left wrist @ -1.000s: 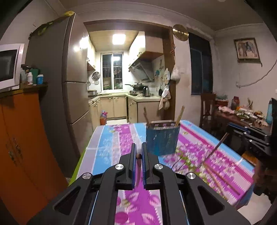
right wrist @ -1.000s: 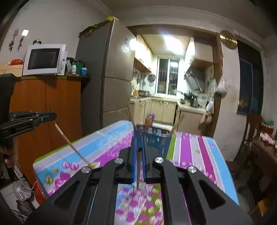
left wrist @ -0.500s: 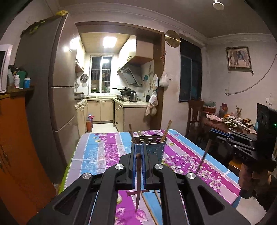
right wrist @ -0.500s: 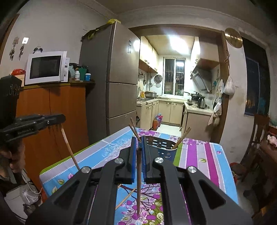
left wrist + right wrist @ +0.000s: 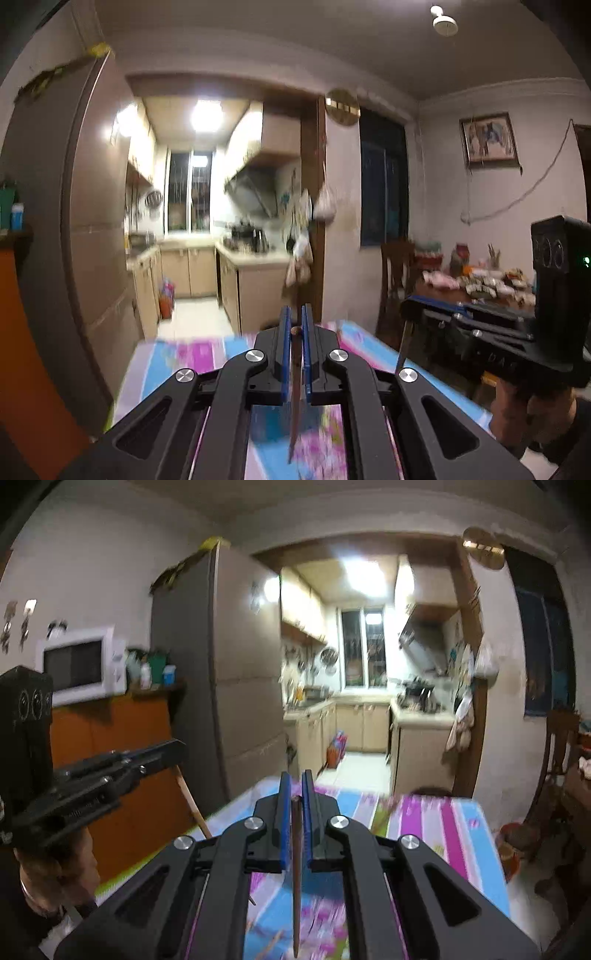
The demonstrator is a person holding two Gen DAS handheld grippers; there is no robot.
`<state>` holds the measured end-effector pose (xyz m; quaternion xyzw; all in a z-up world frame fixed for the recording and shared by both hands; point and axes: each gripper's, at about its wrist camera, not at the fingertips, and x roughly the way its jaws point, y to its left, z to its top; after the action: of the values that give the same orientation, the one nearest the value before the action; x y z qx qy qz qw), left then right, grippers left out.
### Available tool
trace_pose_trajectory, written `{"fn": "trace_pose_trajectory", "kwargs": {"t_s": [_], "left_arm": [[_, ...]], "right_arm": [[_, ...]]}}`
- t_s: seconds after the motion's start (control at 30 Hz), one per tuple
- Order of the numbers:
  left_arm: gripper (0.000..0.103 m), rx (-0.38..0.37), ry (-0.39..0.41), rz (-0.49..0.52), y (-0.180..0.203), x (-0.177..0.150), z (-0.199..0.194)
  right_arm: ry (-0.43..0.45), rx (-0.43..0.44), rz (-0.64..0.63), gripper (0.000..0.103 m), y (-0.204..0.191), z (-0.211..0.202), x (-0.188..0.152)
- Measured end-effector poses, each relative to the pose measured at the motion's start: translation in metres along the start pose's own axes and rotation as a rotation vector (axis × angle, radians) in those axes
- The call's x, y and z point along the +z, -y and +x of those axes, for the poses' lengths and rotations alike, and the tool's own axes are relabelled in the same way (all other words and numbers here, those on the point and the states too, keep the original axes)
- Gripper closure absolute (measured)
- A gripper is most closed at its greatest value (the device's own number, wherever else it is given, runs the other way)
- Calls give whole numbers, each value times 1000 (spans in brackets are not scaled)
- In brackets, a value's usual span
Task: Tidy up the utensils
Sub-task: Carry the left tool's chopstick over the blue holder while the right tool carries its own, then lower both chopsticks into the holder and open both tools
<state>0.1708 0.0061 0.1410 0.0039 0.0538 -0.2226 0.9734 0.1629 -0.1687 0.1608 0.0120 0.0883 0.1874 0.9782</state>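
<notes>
My left gripper [image 5: 294, 318] is shut on a brown chopstick [image 5: 294, 398] that hangs point down above the flowered tablecloth [image 5: 173, 354]. Pinched the same way in my right gripper [image 5: 294, 783], a second chopstick [image 5: 296, 886] also hangs down. In the left wrist view the right gripper [image 5: 406, 309] shows at the right with its chopstick [image 5: 402, 349]. The left gripper [image 5: 179, 747] and its chopstick [image 5: 192, 805] appear at the left of the right wrist view. The blue utensil holder [image 5: 325, 886] is blurred and mostly hidden behind the gripper body.
Several loose chopsticks [image 5: 273, 938] lie on the tablecloth [image 5: 461, 834]. A tall fridge [image 5: 236, 686] and an orange cabinet [image 5: 122, 760] with a microwave [image 5: 77, 664] stand to the left. A chair [image 5: 395, 280] and a cluttered side table [image 5: 476, 284] are on the right.
Both grippers have risen with their chopsticks, which now hang clear of the table. The table and the holder have sunk low in both views, behind the gripper bodies.
</notes>
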Motion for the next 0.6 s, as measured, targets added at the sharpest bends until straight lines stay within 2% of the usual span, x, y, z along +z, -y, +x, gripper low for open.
{"fn": "trace_pose_trajectory", "kwargs": {"t_s": [0.1,0.23,0.37,0.53,0.6], "left_arm": [[96,33,88,18,2,35,26],[96,43,122,-2,-3,54,66],[96,57,115,-8,-11,42,104],[96,74,54,-19,-28,10,145],[96,68,6,-43,-35,-10,161]], "right_arm": [[73,-41,2,99,11,17,34],[140,-92,28,99,32,47,59],[147,-141,56,99,56,84,53],[79,-138,162,99,86,128,19],[39,-120,211,99,95,141,0]]}}
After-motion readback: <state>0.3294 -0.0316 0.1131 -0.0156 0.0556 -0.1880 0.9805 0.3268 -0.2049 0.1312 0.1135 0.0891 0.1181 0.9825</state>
